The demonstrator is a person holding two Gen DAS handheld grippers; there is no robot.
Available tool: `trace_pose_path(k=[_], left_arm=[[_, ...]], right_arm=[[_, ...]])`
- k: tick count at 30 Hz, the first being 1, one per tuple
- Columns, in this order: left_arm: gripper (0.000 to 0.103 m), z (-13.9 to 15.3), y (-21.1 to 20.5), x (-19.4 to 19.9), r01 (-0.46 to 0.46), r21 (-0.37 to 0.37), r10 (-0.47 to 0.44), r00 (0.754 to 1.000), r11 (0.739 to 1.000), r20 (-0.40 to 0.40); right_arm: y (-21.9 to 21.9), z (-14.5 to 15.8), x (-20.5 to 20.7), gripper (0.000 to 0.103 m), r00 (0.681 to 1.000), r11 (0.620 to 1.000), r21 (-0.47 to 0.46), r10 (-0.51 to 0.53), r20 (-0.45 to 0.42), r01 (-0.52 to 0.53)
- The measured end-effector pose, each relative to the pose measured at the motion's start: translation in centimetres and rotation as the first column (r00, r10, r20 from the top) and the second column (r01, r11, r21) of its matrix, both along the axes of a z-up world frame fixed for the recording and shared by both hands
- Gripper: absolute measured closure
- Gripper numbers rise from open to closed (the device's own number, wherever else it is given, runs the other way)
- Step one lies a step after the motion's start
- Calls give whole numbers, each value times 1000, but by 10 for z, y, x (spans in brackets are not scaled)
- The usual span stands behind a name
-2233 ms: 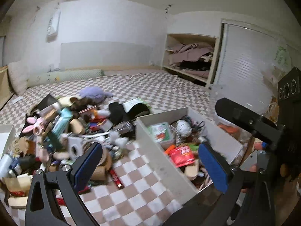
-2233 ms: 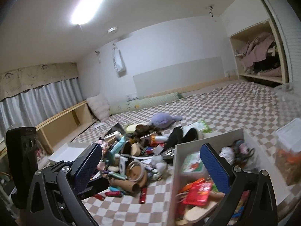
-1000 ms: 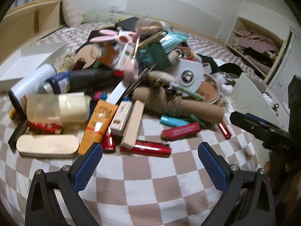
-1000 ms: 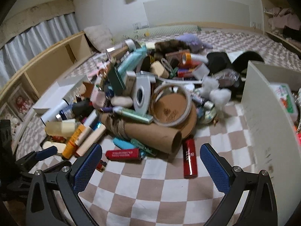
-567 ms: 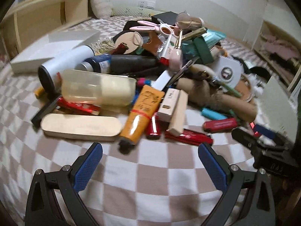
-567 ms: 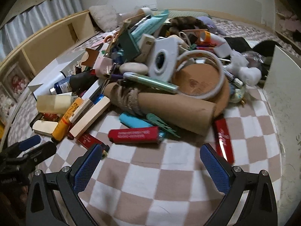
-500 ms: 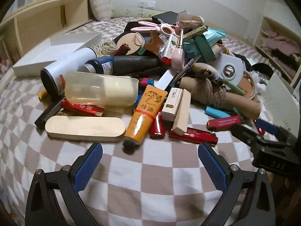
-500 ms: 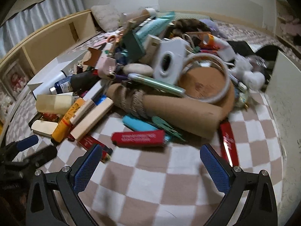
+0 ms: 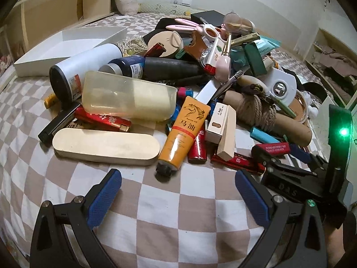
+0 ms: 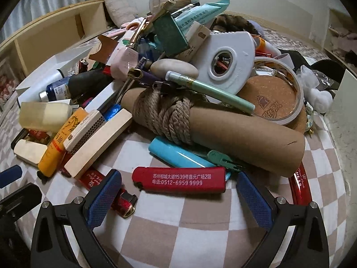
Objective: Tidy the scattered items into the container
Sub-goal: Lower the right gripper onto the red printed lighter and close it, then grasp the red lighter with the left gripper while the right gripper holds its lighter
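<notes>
Red lighter (image 10: 178, 182) just ahead of open right tongs (image 10: 178, 193); prob. untouched

A bed covered by a brown-and-white checkered sheet (image 9: 169, 218) carries the items. Lying directly on it: a wooden oblong case (image 9: 104, 146) at 9 o'clock, an orange tube (image 9: 185, 131) at centre, a red lighter (image 10: 180, 179), and a white open box (image 9: 67, 44) at 10 o'clock.

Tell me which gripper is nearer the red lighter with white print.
Right. The right gripper straddles the red lighter; the left gripper sits further left, facing the orange tube.
</notes>
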State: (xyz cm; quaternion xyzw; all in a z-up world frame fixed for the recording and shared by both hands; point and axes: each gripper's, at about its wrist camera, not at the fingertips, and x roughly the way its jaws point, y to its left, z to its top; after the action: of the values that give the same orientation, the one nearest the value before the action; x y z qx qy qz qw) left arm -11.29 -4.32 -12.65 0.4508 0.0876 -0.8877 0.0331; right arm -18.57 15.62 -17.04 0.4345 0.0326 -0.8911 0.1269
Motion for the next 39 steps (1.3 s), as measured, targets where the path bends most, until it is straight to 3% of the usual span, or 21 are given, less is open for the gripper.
trace_pose_path(k=[1,4,13,20,23,26,33,39], left_arm=[[1,0,1,0,4,-1,-4,1000,1000,-1],[1,1,5,0,16,-3,-16,1000,1000,-5],[1,6,29,3,145,9,-144,987,989,-69],[2,-3,50,-3,217,9,-217,975,976,-47],[2,-10,52,-9,224,49,-223,974,973,-29],[10,-16,56,-14,235,73,-234,972,969,-13],[10,-28,56,-30,228,110,-230,973,967,6],[10,-27,43,-30,212,243,-213,977,947,-20]], right_arm=[[2,-2,-2,17,1000,1000,-7,-5,12,5],[7,-1,-1,22,1000,1000,-21,-10,10,10],[35,7,15,23,999,996,-80,-33,31,36],[74,18,32,23,993,981,-162,-94,78,106],[92,22,36,23,988,971,-190,-132,77,144],[105,20,38,23,982,956,-233,-161,96,179],[114,14,34,23,972,915,-337,-182,146,222],[121,13,37,23,970,896,-380,-181,162,231]])
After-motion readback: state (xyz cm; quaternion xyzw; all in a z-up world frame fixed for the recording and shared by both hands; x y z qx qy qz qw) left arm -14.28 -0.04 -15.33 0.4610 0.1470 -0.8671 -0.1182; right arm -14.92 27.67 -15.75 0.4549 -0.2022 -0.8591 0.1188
